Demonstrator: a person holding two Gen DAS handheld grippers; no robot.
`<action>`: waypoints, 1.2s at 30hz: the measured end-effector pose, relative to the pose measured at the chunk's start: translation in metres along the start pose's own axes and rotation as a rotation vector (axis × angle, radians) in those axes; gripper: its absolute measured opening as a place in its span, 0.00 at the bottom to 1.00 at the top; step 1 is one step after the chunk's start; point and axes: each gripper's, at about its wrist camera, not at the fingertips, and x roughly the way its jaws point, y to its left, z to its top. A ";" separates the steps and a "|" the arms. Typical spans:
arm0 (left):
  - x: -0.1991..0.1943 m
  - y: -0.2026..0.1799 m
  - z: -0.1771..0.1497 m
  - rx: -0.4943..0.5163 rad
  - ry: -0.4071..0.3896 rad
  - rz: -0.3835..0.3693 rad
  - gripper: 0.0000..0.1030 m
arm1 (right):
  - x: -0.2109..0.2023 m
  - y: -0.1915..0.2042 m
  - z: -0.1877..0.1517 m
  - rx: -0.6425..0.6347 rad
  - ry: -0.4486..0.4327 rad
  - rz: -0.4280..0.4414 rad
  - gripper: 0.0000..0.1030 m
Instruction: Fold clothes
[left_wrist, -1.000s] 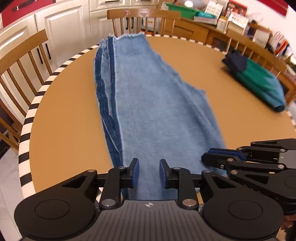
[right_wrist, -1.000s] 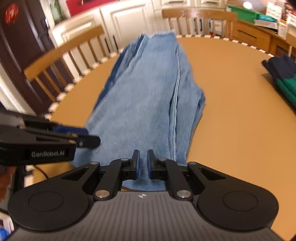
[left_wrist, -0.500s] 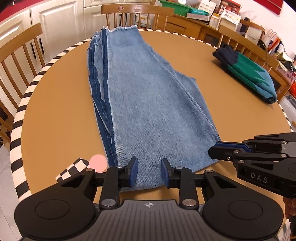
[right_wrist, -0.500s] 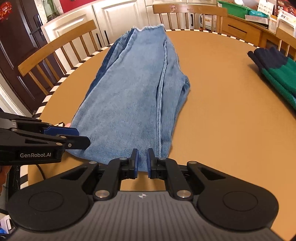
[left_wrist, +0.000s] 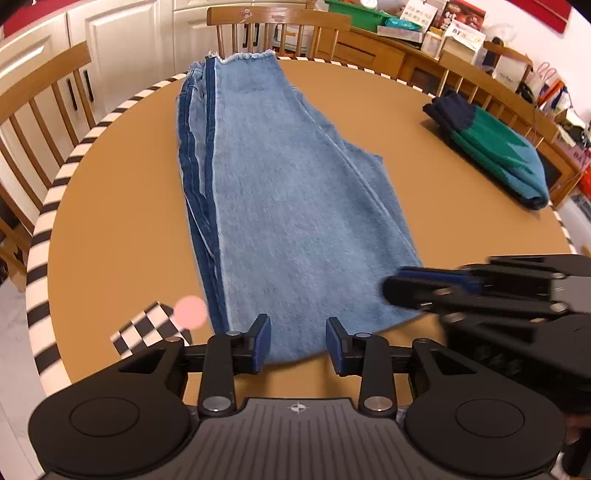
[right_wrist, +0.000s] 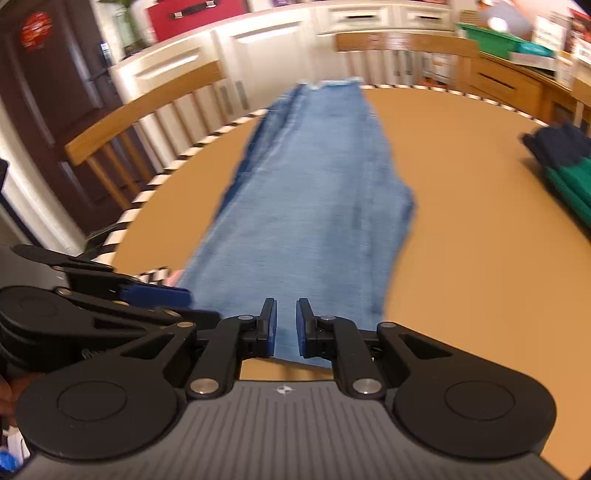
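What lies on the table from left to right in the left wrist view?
Checkered marker → pink dot → jeans → right gripper over their near right corner → folded green garment.

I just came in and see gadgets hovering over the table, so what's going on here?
A person is folding clothes with a two-finger gripper in each hand. Blue jeans, already folded lengthwise, lie along the round table. The left gripper and the right gripper both sit at the near end of the jeans, jaws slightly apart, neither pinching the cloth. A green and navy garment already lies folded at the table's far right edge.
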 end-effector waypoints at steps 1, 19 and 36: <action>0.001 0.000 -0.002 0.002 -0.001 0.015 0.29 | 0.004 0.001 0.000 -0.004 0.008 -0.001 0.12; 0.007 -0.001 -0.014 0.023 -0.031 0.013 0.30 | 0.015 -0.002 -0.013 -0.007 0.022 -0.014 0.11; 0.007 0.014 -0.014 0.068 0.037 -0.076 0.29 | 0.005 -0.008 -0.025 0.088 0.032 -0.200 0.13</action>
